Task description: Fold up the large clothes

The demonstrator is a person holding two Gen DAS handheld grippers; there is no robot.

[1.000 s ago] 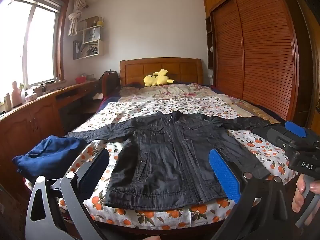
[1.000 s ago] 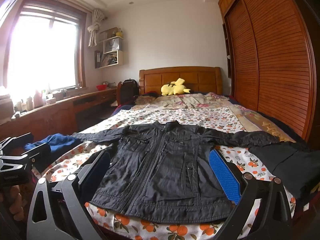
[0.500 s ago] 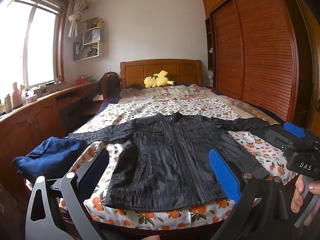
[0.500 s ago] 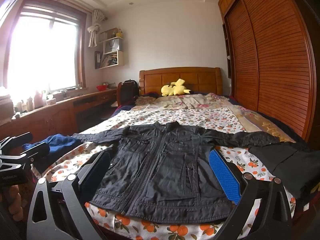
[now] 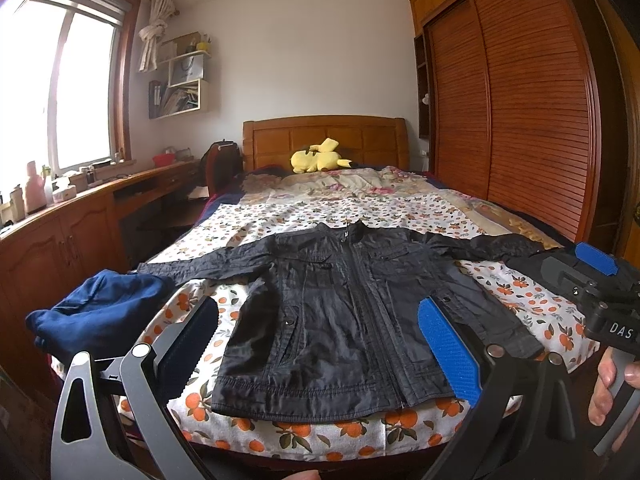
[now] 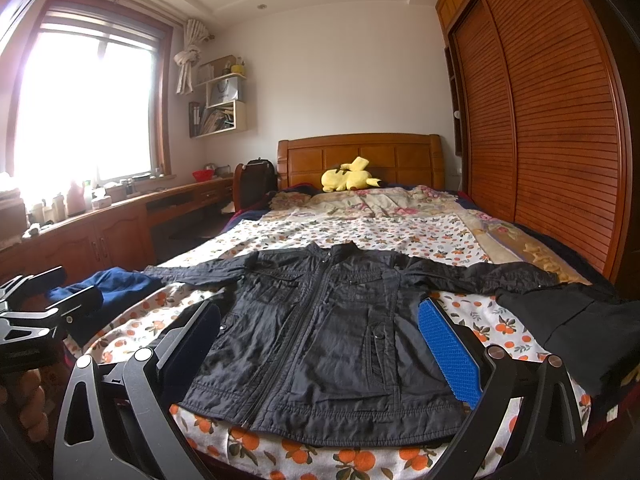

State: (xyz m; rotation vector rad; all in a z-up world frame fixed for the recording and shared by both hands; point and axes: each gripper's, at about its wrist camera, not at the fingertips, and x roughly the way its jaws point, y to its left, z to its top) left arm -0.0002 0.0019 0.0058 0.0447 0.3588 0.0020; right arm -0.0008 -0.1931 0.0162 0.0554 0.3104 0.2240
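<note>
A black zip jacket [image 5: 344, 320] lies flat on the foot of the bed, front up, sleeves spread to both sides; it also shows in the right wrist view [image 6: 328, 340]. My left gripper [image 5: 316, 340] is open and empty, held before the jacket's hem. My right gripper [image 6: 320, 344] is open and empty, also short of the hem. Each gripper shows in the other's view, the right one [image 5: 600, 280] at right and the left one [image 6: 44, 304] at left.
The bed sheet [image 5: 340, 216] has an orange-fruit print. A blue garment [image 5: 96, 312] lies at the bed's left corner and a dark garment [image 6: 572, 324] at the right. A yellow plush [image 5: 318, 158] sits by the headboard. A wooden wardrobe [image 5: 512, 112] stands right, a desk [image 5: 60, 232] left.
Both grippers have lifted very slightly, so the jacket sits a little lower in view. Nothing was grasped or moved.
</note>
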